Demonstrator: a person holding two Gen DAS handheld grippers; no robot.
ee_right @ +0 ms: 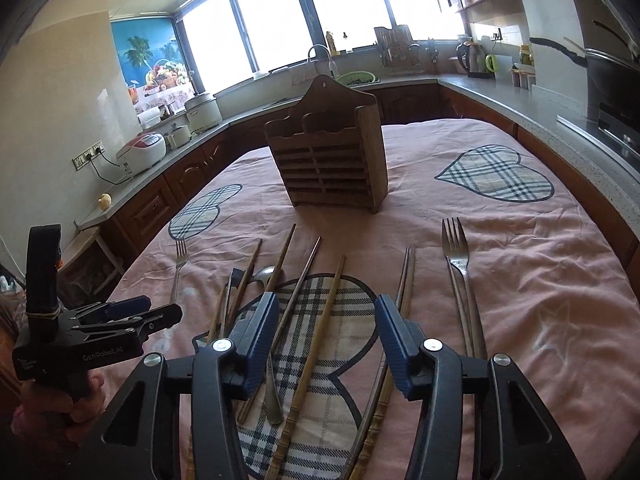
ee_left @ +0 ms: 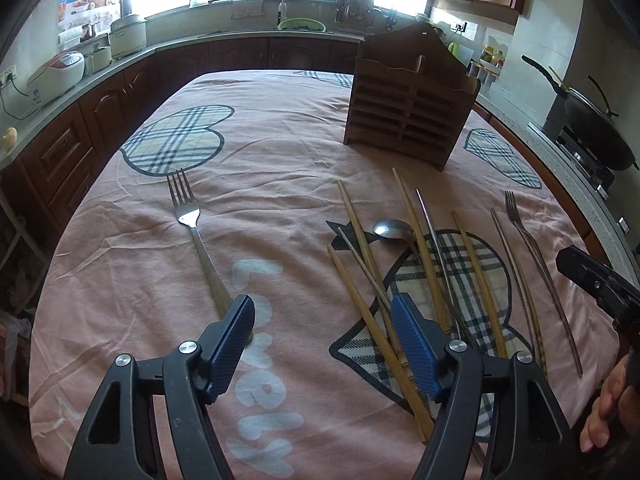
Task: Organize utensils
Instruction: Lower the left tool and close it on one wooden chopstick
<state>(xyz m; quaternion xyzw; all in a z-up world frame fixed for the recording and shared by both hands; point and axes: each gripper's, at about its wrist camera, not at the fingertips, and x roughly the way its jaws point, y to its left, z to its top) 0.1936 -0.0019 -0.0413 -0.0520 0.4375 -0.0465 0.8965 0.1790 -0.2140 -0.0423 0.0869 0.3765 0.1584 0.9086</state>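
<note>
While both grippers hover spread wide and holding nothing, left gripper [ee_left: 322, 312] sits between a lone fork [ee_left: 192, 224] at 10 o'clock and the chopsticks [ee_left: 420, 248] at 2; right gripper [ee_right: 326, 322] straddles chopsticks, wooden holder [ee_right: 328, 160] at 12.

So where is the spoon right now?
The spoon lies among the chopsticks on the table's plaid heart, in front of the wooden holder; only its bowl shows.
</note>
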